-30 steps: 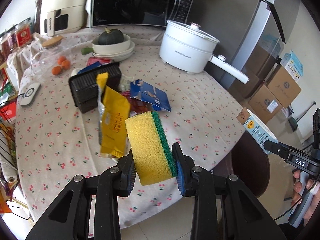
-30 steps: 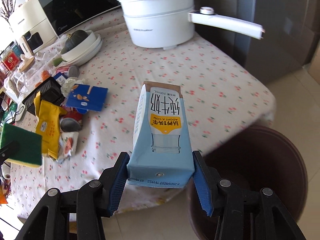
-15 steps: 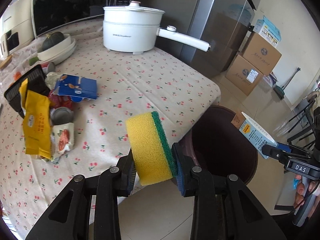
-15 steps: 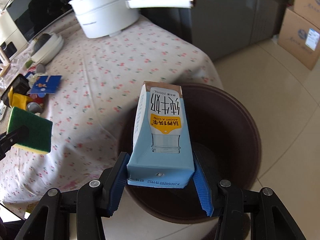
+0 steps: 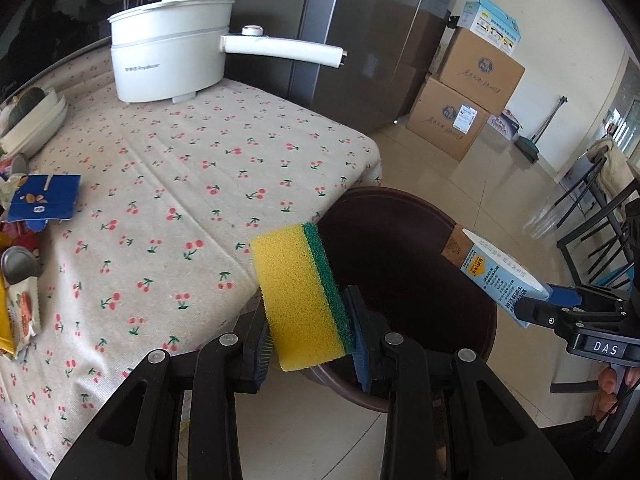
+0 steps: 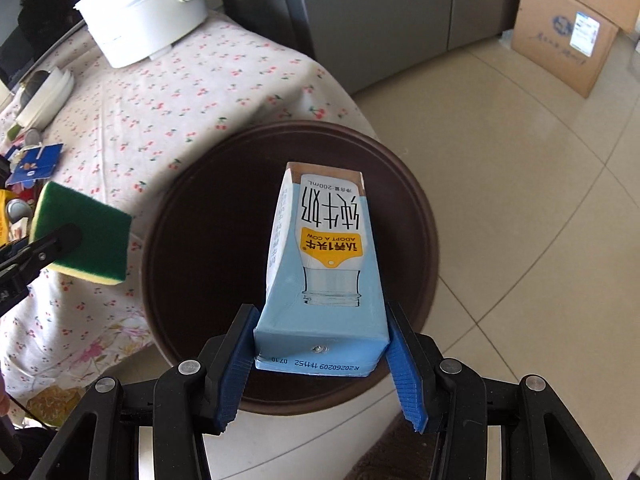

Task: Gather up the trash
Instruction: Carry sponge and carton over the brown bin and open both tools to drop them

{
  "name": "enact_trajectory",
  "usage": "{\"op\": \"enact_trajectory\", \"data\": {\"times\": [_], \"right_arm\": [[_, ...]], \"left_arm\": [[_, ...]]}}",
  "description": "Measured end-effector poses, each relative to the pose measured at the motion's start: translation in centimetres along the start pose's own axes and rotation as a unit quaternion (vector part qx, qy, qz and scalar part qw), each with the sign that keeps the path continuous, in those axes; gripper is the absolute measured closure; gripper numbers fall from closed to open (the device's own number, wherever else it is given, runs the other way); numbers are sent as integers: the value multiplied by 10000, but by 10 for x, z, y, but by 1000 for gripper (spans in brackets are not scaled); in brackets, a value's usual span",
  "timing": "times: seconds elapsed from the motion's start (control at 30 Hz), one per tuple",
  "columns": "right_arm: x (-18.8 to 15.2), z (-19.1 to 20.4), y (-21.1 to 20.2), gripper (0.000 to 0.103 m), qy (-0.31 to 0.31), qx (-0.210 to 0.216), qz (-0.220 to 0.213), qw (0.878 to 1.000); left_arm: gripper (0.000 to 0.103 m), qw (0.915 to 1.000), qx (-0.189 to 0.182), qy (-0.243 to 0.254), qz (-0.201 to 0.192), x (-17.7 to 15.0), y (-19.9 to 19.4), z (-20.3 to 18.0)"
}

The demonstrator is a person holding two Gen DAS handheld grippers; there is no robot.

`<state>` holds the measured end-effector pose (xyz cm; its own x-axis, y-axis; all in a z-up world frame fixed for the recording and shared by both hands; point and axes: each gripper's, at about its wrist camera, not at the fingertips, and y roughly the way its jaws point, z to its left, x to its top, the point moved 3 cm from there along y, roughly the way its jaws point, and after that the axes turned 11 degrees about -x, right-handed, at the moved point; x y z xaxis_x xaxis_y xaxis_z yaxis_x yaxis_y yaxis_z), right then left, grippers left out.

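Observation:
My left gripper (image 5: 310,338) is shut on a yellow sponge with a green scouring side (image 5: 298,294), held by the table corner at the near rim of a dark brown round bin (image 5: 460,264). My right gripper (image 6: 320,354) is shut on a light blue milk carton (image 6: 324,272), which hangs over the bin's (image 6: 192,240) open mouth. The carton (image 5: 498,278) and right gripper (image 5: 560,314) show at the right in the left wrist view. In the right wrist view the sponge (image 6: 86,236) appears at the left, just off the bin's edge.
The table has a cherry-print cloth (image 5: 180,168). On it stand a white electric pot (image 5: 168,64) with a long handle and, at the left, wrappers with a blue packet (image 5: 44,198). Cardboard boxes (image 5: 468,96) and a grey fridge (image 5: 360,32) stand beyond on the tiled floor.
Both grippers swung from above the table to the brown bin beside it and sank a little. Each kept its grip: sponge on the left, carton on the right.

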<state>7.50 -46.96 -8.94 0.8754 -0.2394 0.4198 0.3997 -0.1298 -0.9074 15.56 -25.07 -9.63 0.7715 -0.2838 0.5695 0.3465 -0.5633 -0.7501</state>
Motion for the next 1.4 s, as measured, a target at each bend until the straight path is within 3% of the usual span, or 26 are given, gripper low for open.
{"op": "enact_trajectory", "data": {"times": [0.17, 0.3, 0.33, 0.73, 1.1, 1.4], "right_arm": [[-1, -7, 7, 48, 41, -46, 95, 9999], [0, -9, 10, 48, 57, -62, 131, 9999], [0, -8, 10, 48, 53, -66, 129, 9999], [-1, 3, 15, 48, -78, -98, 179, 9998], [-1, 4, 18, 48, -21, -132, 227, 9997], [1, -4, 21, 48, 30, -177, 306, 9994]], "left_arm": [[64, 9998, 55, 179, 32, 2, 16, -7], [31, 9989, 398, 220, 60, 0, 16, -4], [28, 9989, 422, 198, 31, 0, 14, -3], [22, 9986, 519, -52, 68, -1, -5, 20], [21, 9982, -417, -364, 224, -6, 4, 9], [20, 9996, -3, -175, 213, -5, 6, 9]]}}
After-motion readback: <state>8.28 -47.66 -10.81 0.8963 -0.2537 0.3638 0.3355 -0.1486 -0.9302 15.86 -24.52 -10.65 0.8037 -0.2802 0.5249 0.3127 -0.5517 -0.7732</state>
